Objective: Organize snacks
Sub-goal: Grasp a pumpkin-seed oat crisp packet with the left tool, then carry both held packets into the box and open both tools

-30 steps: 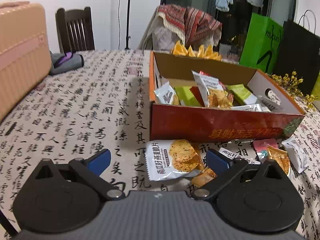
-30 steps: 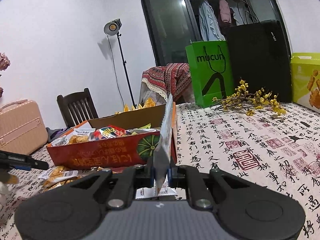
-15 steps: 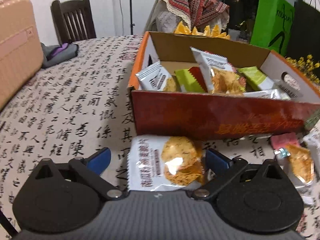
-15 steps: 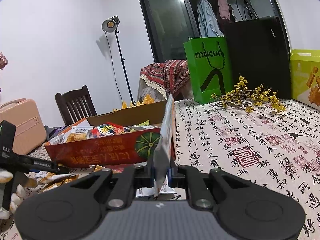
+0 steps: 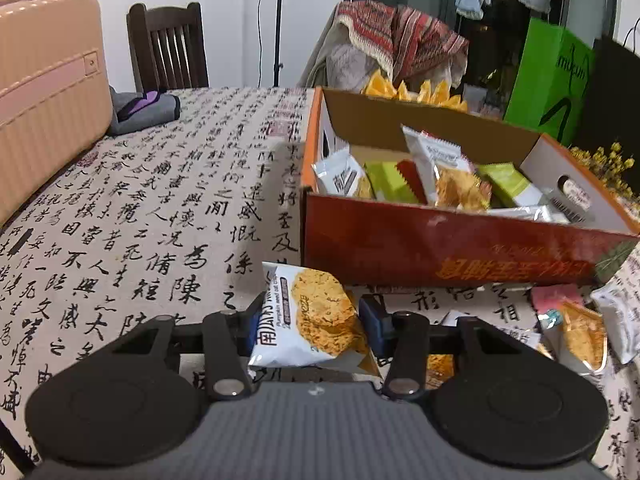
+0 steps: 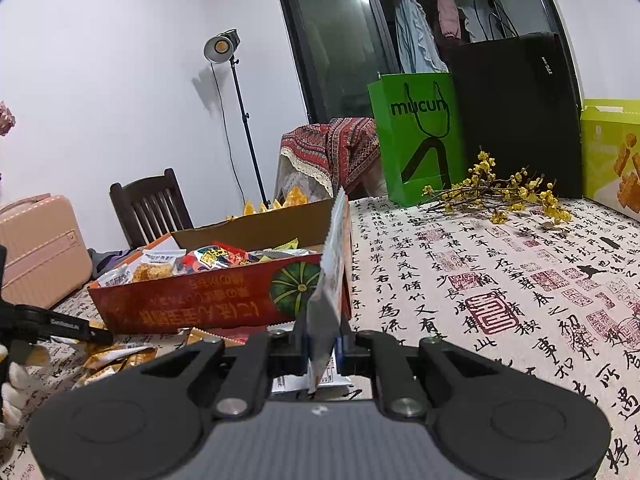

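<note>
On the calligraphy-print table [image 5: 140,208], the orange box [image 5: 440,248] already holds several snacks while others lie loose beside it, the left gripper [image 5: 308,320] closing its fingers around a pumpkin-crisp packet [image 5: 312,316] and the right gripper [image 6: 322,344] clamped on an upright packet [image 6: 332,272].

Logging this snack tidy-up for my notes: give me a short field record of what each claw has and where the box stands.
left claw: closing around a white pumpkin-crisp packet
right claw: shut on a thin snack packet, edge-on, upright
box: orange, open, on the tablecloth, partly filled with snacks
loose snacks: on the cloth before the box
</note>
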Demonstrator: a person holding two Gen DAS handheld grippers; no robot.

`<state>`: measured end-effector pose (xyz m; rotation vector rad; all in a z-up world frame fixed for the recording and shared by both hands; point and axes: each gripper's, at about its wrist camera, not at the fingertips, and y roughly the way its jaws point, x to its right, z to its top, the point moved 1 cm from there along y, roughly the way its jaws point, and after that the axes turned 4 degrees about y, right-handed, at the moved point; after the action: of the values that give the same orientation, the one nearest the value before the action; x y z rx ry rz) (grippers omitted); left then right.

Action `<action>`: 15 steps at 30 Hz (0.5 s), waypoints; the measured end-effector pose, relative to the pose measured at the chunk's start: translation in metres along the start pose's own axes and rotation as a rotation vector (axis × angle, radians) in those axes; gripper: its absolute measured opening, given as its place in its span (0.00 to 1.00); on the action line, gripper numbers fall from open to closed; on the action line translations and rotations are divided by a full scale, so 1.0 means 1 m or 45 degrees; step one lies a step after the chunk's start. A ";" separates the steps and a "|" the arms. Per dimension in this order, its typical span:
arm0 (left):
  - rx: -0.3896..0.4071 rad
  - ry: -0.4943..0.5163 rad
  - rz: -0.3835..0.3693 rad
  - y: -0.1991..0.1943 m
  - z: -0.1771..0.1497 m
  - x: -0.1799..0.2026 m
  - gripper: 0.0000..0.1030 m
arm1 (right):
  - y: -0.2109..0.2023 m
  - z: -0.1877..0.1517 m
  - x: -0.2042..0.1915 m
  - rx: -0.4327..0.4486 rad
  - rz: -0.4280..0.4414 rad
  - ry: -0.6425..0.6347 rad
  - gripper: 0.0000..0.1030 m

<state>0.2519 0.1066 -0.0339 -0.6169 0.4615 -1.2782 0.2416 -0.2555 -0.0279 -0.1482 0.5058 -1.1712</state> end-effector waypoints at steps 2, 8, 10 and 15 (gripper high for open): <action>0.040 -0.004 -0.003 -0.010 0.000 -0.002 0.47 | 0.000 0.000 -0.001 0.000 -0.003 -0.008 0.11; 0.164 -0.018 -0.034 -0.045 0.004 -0.006 0.47 | -0.002 -0.001 -0.014 0.016 -0.020 -0.094 0.11; 0.210 -0.015 -0.048 -0.057 0.008 -0.006 0.47 | -0.006 0.001 -0.019 0.021 0.004 -0.100 0.11; 0.315 -0.004 -0.092 -0.081 0.024 0.003 0.47 | -0.010 0.017 -0.041 0.045 0.038 -0.148 0.11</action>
<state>0.2080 0.0943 0.0378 -0.4298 0.2745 -1.3773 0.2289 -0.2249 0.0037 -0.1765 0.3834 -1.1350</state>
